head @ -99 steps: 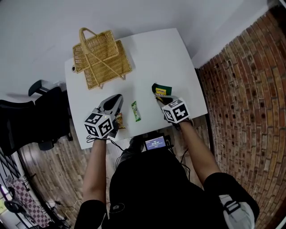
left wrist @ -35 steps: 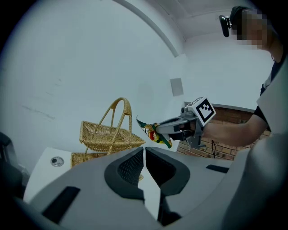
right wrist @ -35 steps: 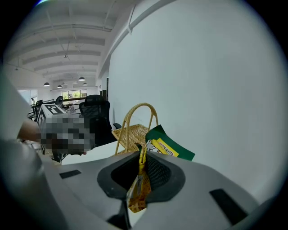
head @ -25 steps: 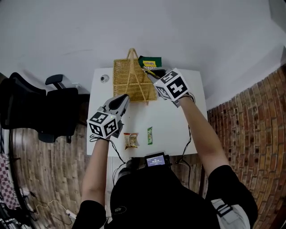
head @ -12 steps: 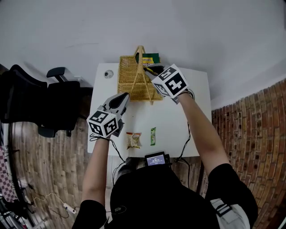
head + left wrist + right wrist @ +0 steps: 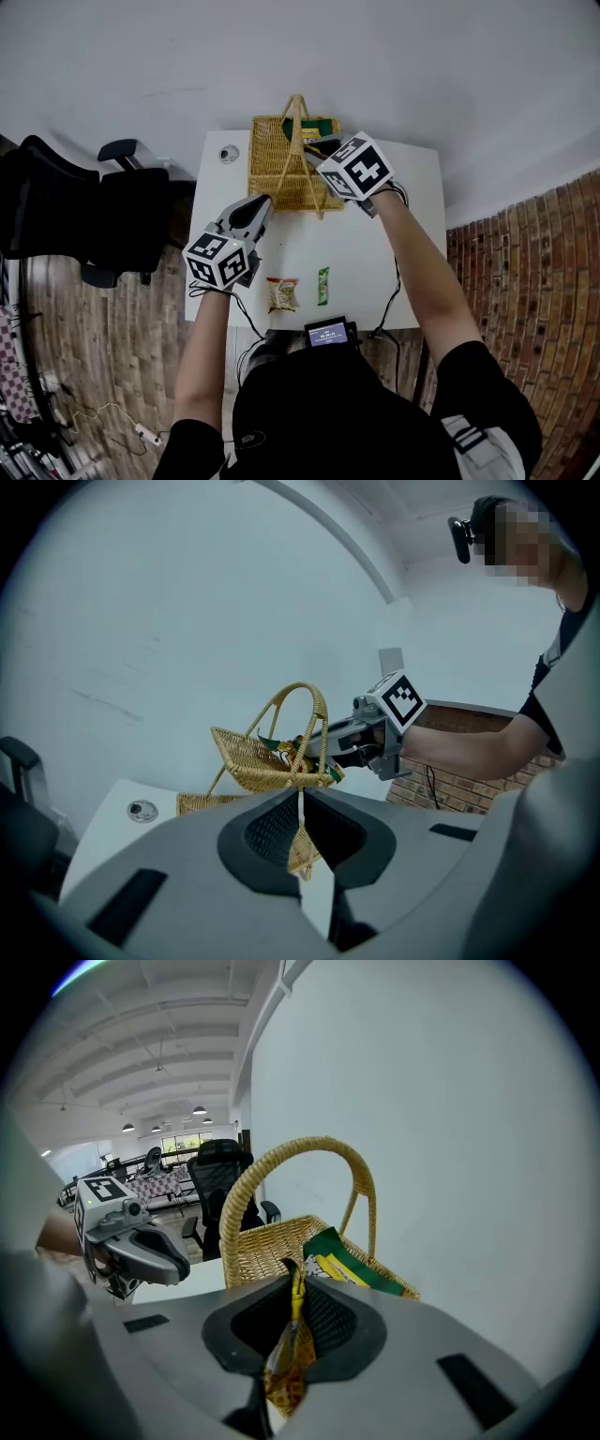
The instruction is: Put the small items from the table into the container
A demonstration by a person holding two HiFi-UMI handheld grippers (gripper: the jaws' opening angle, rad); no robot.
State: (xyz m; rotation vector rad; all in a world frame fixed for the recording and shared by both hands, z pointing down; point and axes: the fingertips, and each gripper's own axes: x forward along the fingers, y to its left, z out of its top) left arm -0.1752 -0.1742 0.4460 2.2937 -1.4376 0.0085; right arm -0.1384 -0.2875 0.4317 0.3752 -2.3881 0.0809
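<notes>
A woven straw basket [image 6: 281, 173] with arched handles stands at the far side of the white table [image 6: 375, 262]. My right gripper [image 6: 321, 146] reaches over the basket's right rim, shut on a green and yellow snack packet [image 6: 319, 128]. In the right gripper view the packet [image 6: 345, 1266] hangs just over the basket [image 6: 267, 1246]. My left gripper [image 6: 260, 208] hovers in front of the basket's near left corner, shut on nothing. An orange snack packet [image 6: 279, 293] and a green bar [image 6: 322, 285] lie on the table near its front edge. The left gripper view shows the basket [image 6: 253, 766] and the right gripper [image 6: 330, 744].
A small round object [image 6: 227, 153] sits on the table left of the basket. A device with a lit screen [image 6: 328, 333] hangs at the front edge. A black office chair [image 6: 84, 216] stands left of the table. A brick wall [image 6: 534, 309] runs on the right.
My right gripper has carried the green and yellow packet from the table's front to the basket and, in the last second, lowered it slightly over the rim. The left gripper has barely shifted.
</notes>
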